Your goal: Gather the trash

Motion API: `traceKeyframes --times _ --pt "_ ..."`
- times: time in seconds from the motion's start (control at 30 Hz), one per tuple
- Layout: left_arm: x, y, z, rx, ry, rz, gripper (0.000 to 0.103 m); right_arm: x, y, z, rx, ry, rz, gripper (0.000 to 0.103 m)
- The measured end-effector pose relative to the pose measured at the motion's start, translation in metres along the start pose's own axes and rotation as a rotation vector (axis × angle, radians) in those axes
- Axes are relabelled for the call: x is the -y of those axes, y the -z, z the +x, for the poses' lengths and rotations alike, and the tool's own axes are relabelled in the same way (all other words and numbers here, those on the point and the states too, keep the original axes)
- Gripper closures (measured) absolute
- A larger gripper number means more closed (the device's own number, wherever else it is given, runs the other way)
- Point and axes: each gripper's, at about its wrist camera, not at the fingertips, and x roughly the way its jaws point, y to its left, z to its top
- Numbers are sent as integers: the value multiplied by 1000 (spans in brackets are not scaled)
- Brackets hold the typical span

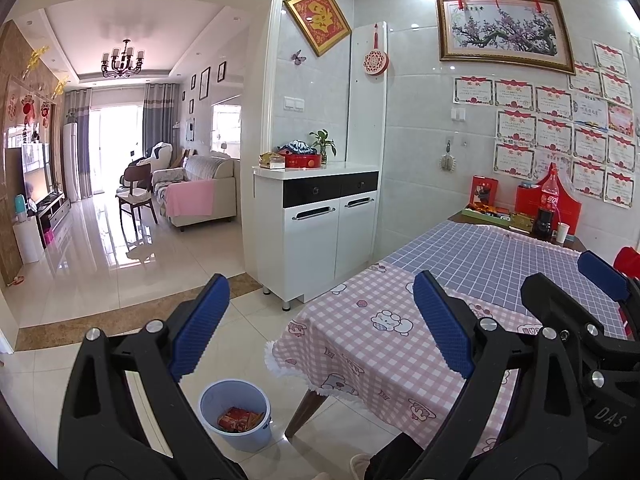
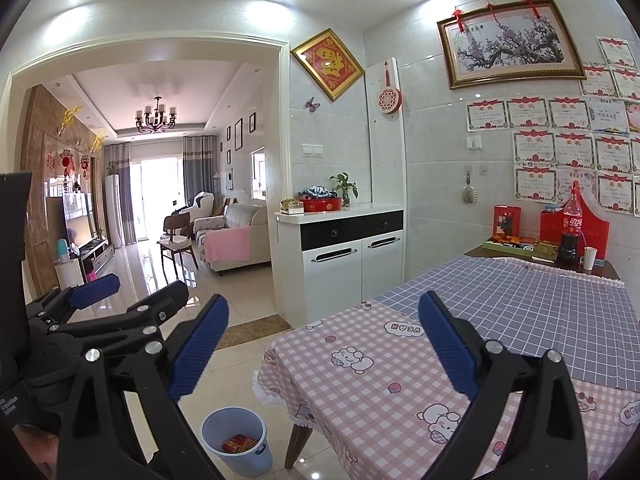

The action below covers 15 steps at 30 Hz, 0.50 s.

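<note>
Both grippers, left gripper [image 1: 320, 328] and right gripper [image 2: 324, 344], gape wide and empty over the surface [image 2: 380, 392]; red wrappers [image 1: 240, 420] sit in the bucket [image 1: 236, 416].

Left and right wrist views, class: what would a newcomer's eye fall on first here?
Probably the table at right, under pink cartoon and blue checked cloths, with a cola bottle at its far end. Then the pale blue bin on the floor by the table's near corner, red wrappers inside. Both grippers, left and right, hang open and empty.
</note>
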Motion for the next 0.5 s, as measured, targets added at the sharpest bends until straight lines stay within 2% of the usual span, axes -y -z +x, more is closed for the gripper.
traceKeyframes --times 0.5 --pt "-1 7 6 -10 8 0 12 2 1 2 -5 -2 -1 9"
